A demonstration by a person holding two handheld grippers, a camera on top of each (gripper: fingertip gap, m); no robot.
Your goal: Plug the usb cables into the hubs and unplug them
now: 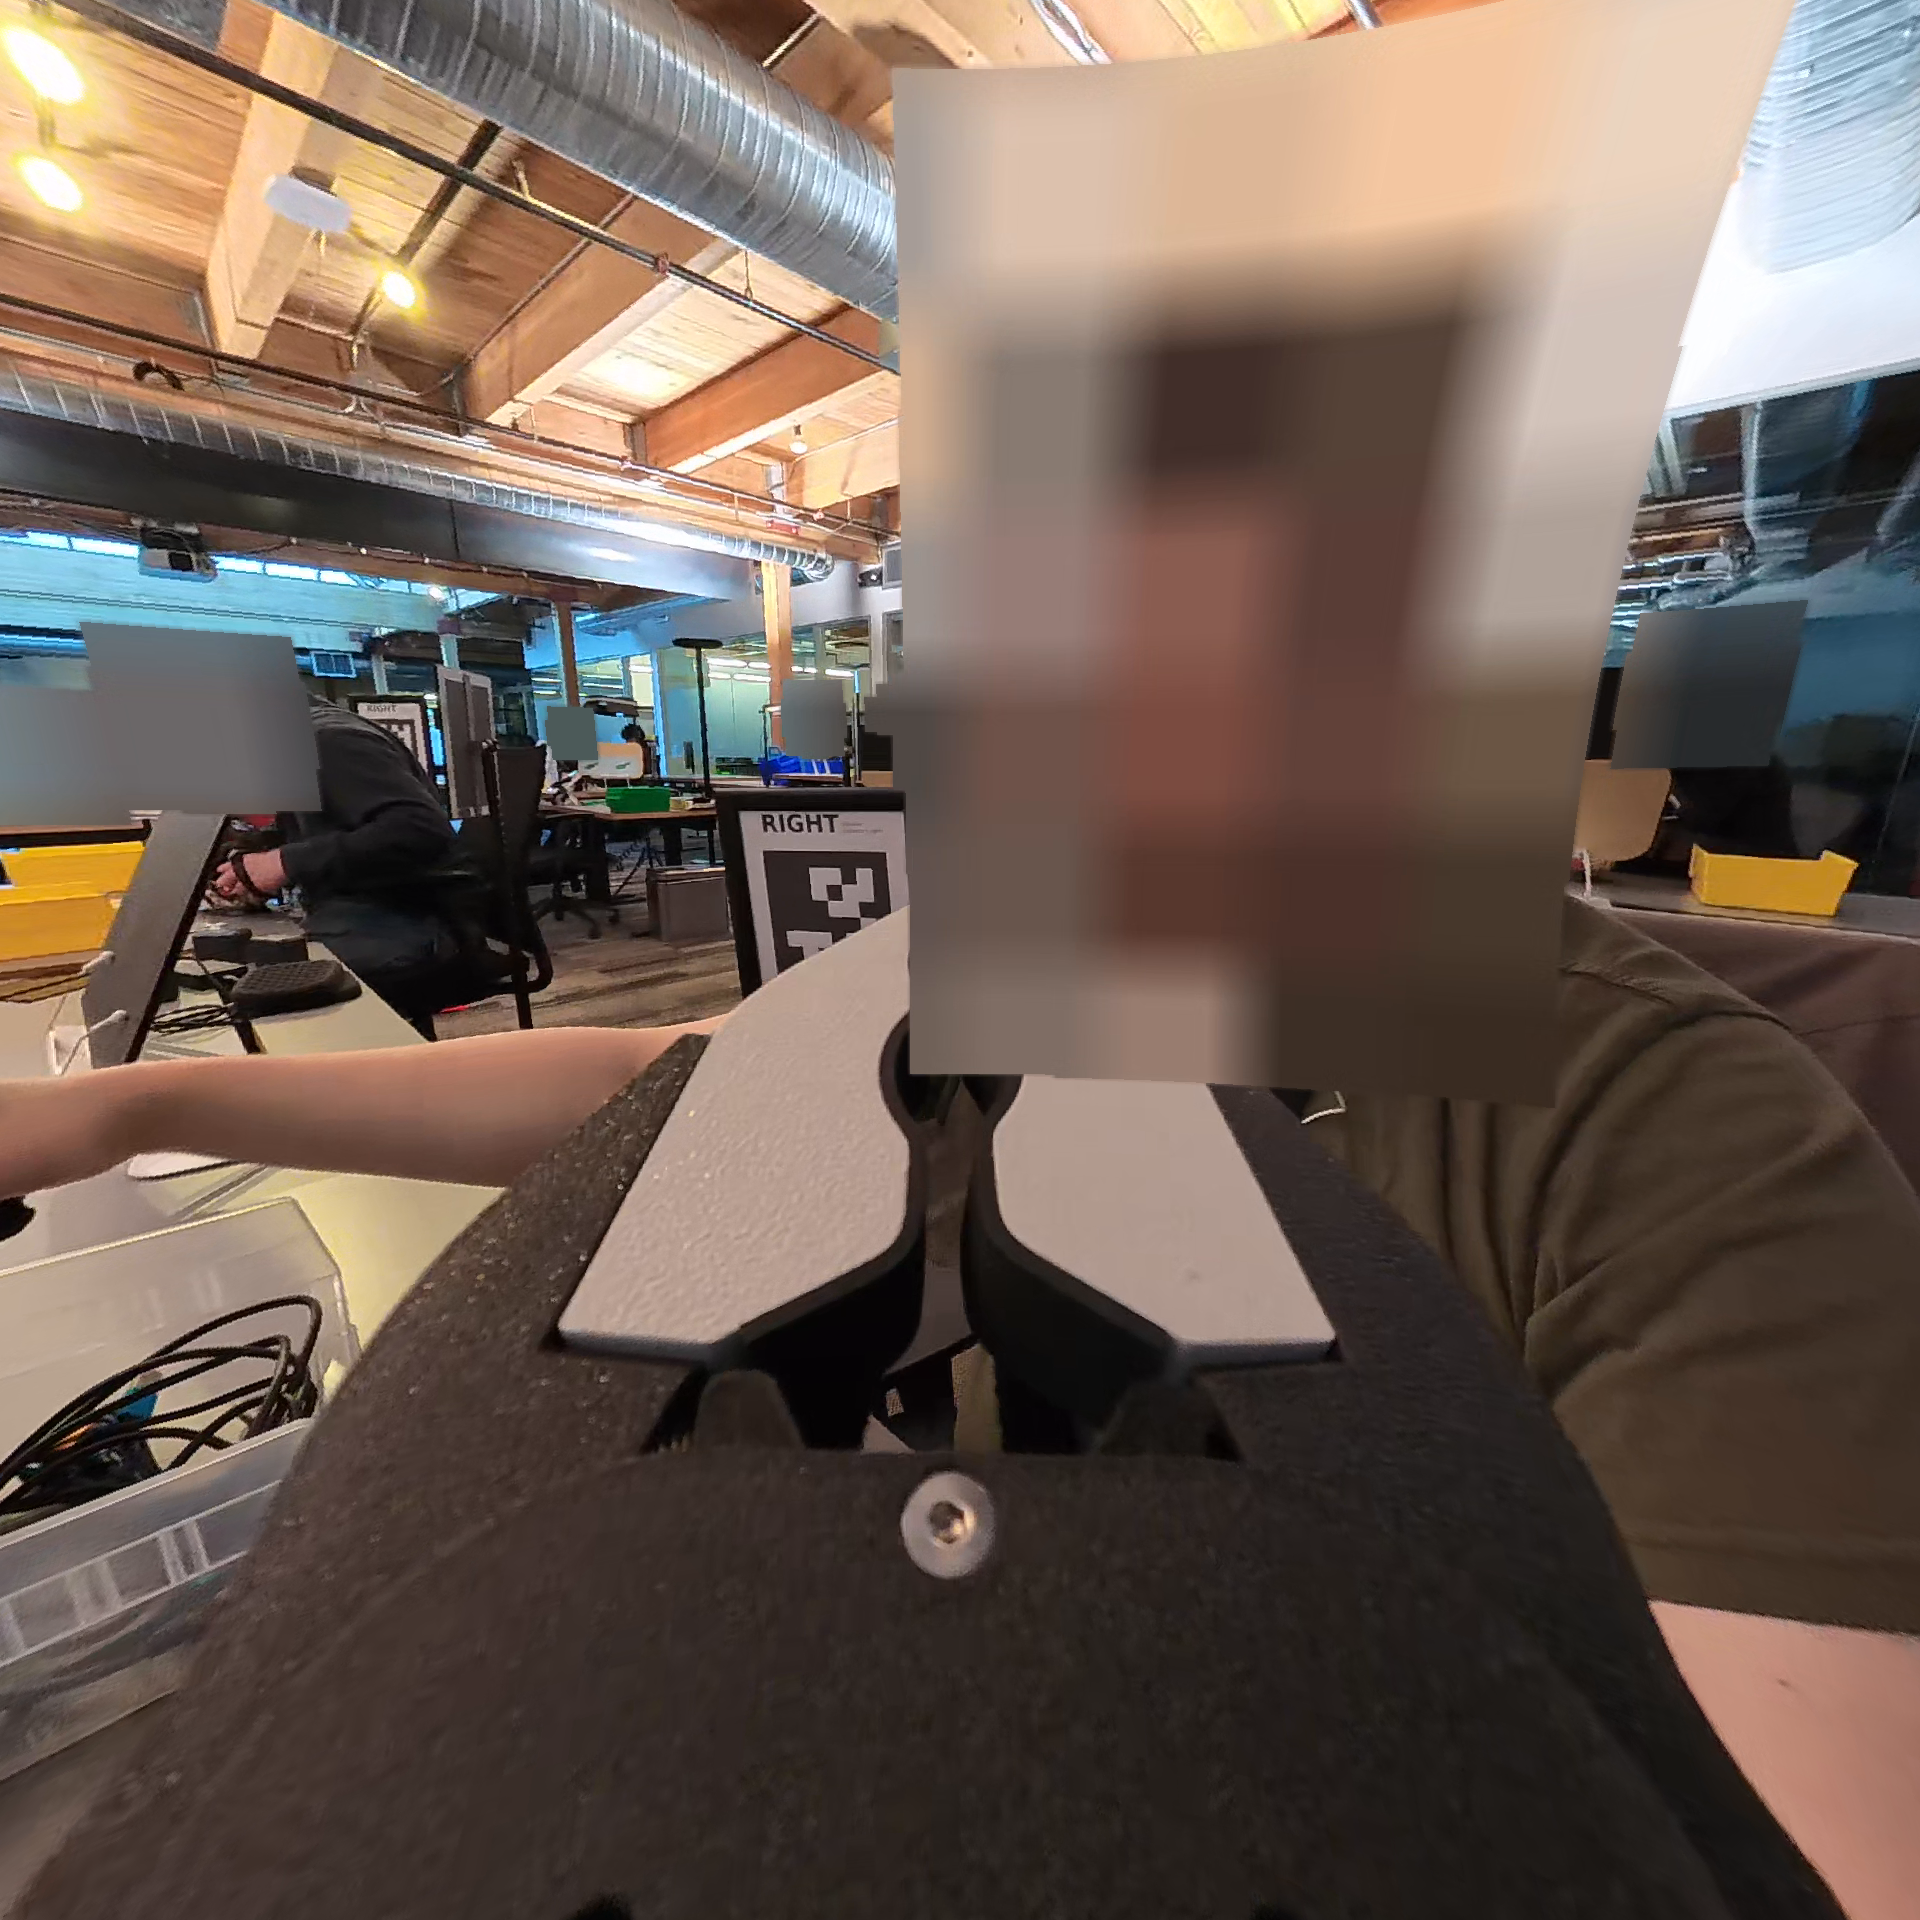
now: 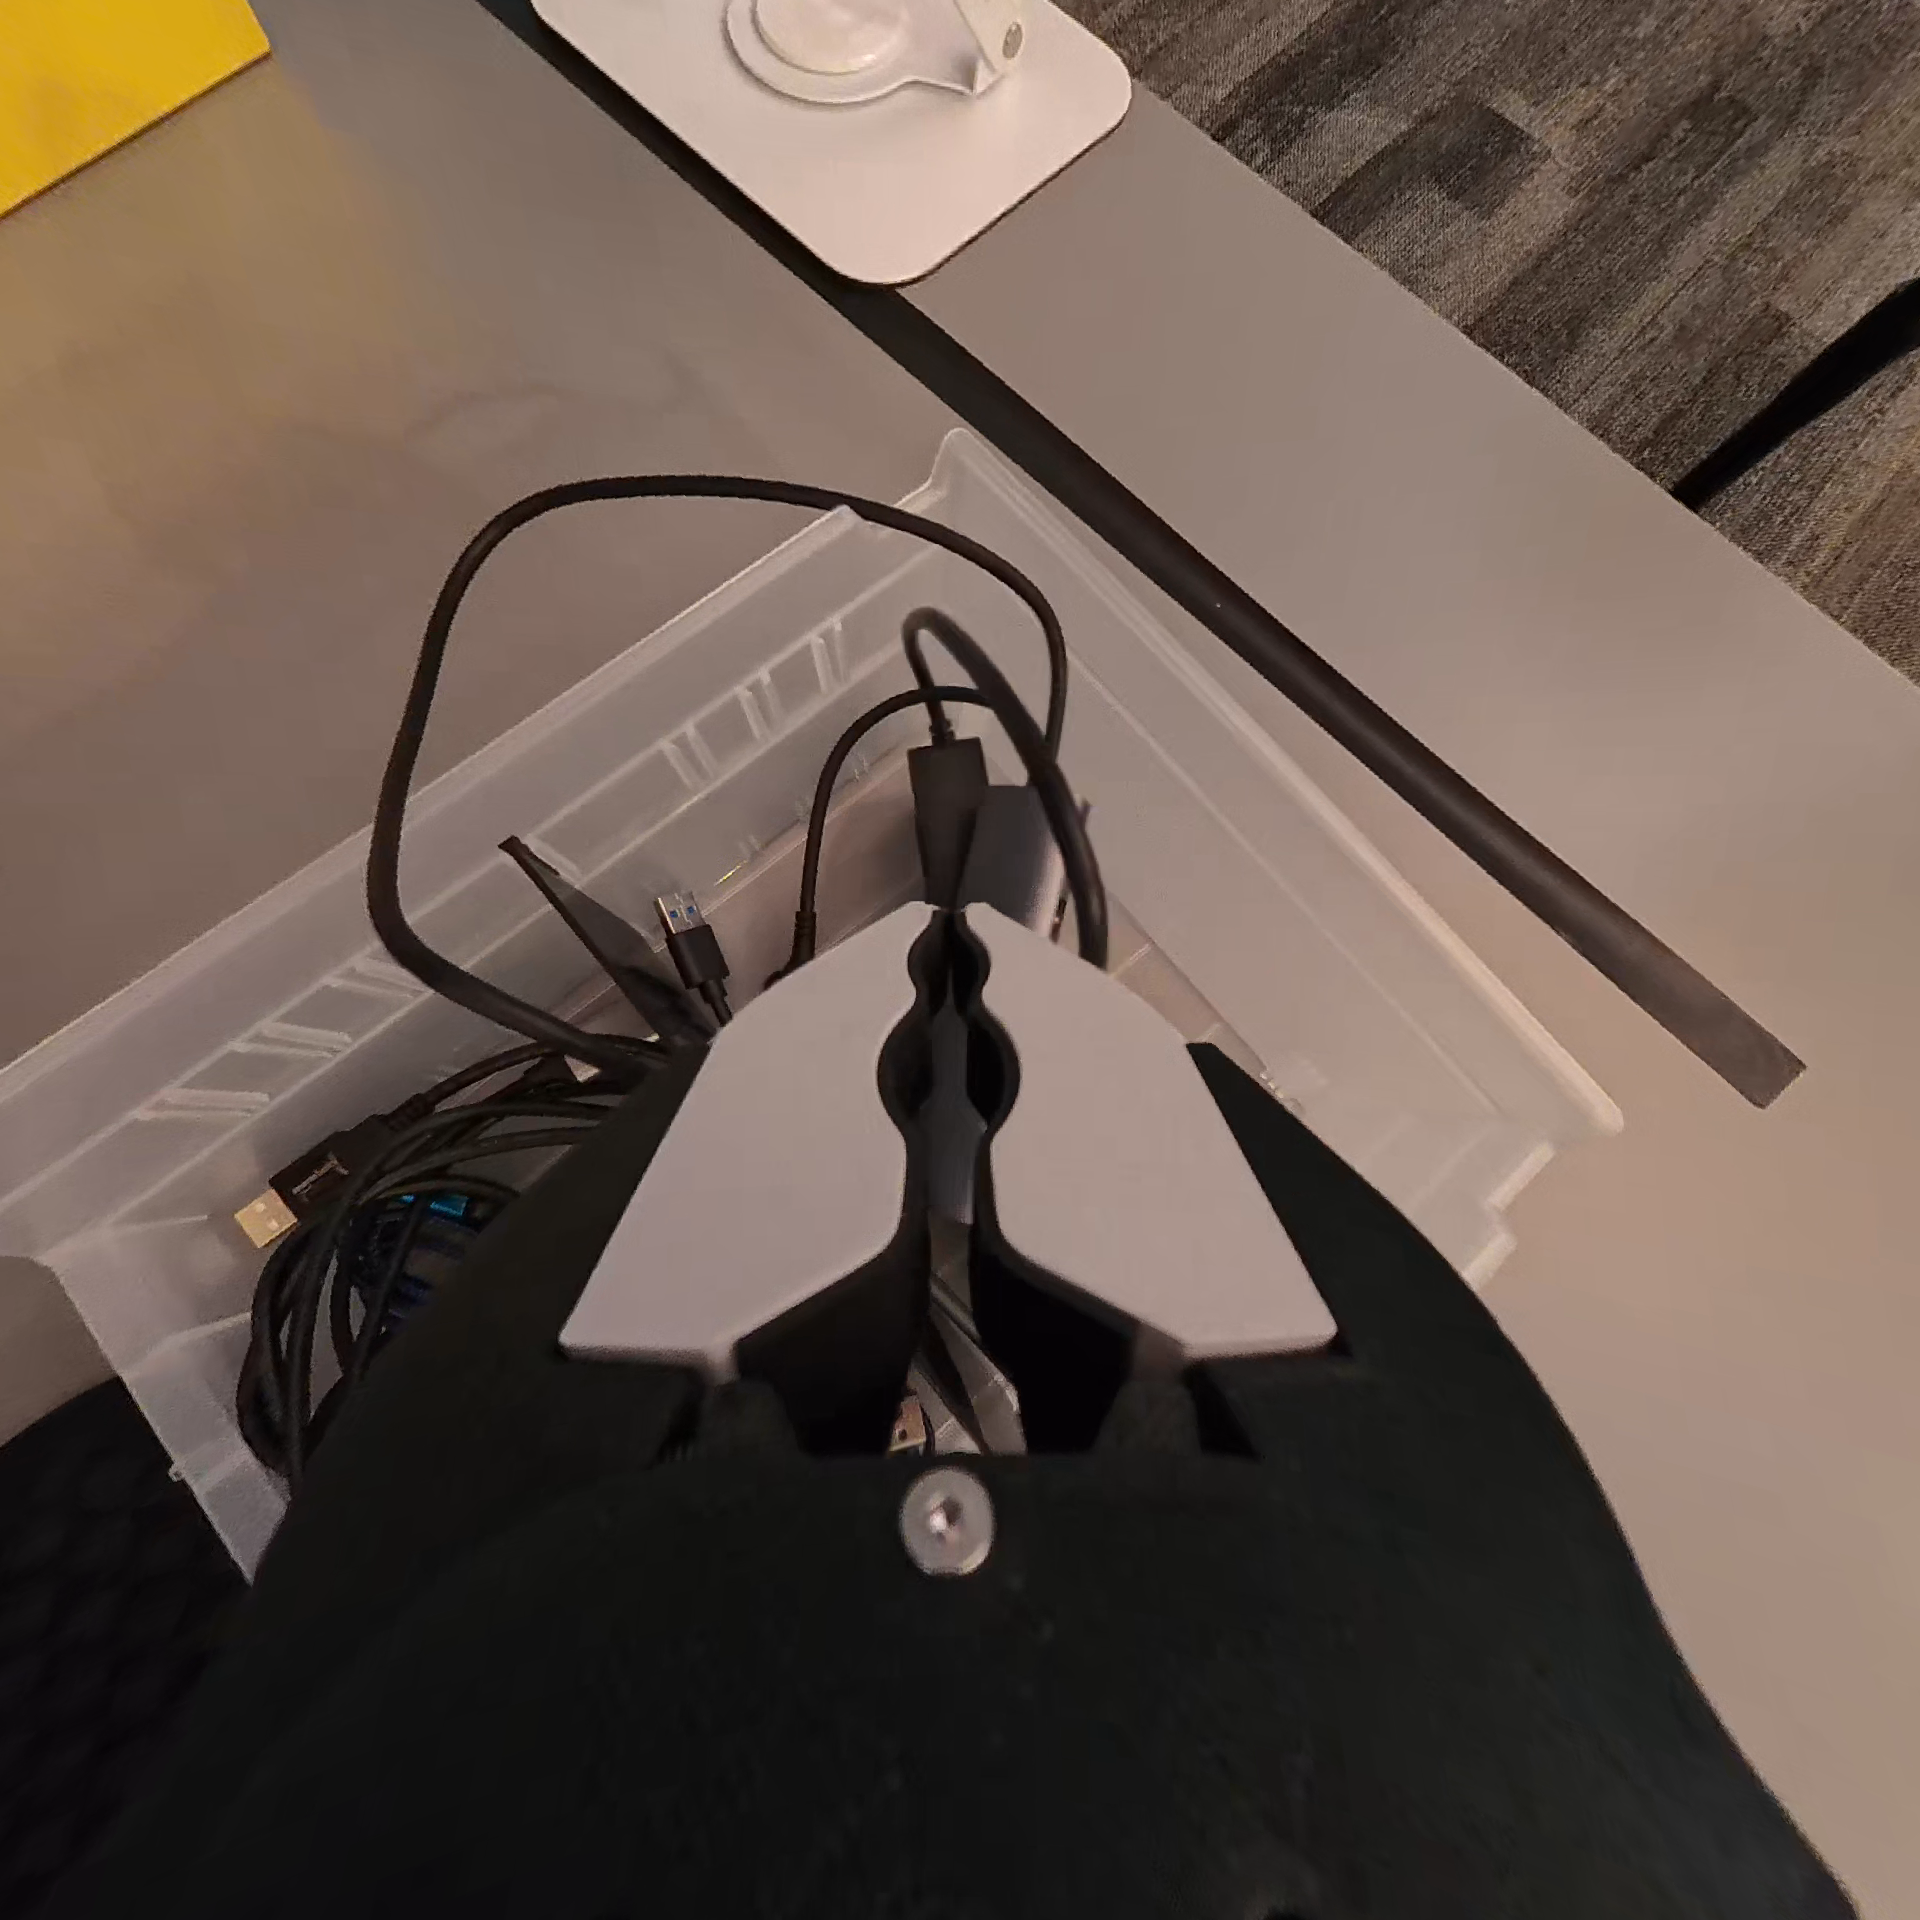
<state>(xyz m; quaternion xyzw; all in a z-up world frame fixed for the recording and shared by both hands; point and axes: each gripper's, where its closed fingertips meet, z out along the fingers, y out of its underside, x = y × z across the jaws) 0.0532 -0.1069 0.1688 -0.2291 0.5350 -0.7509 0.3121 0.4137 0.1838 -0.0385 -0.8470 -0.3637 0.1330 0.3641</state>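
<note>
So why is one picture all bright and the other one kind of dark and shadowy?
Left wrist view: the left claw tilts up toward the ceiling lamps, which glare yellow, and the wide lens bends the silver duct. Right wrist view: the right claw looks down into the clear bin of black cables, away from the lamps, so the picture is dimmer and the claw's black body shows almost no detail.

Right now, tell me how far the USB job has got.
Done: nothing visibly plugged in. In hand: the right gripper is shut on a grey hub above the clear plastic bin. Left: loose black USB cables still lie in the bin; the left gripper points away, empty.
</note>
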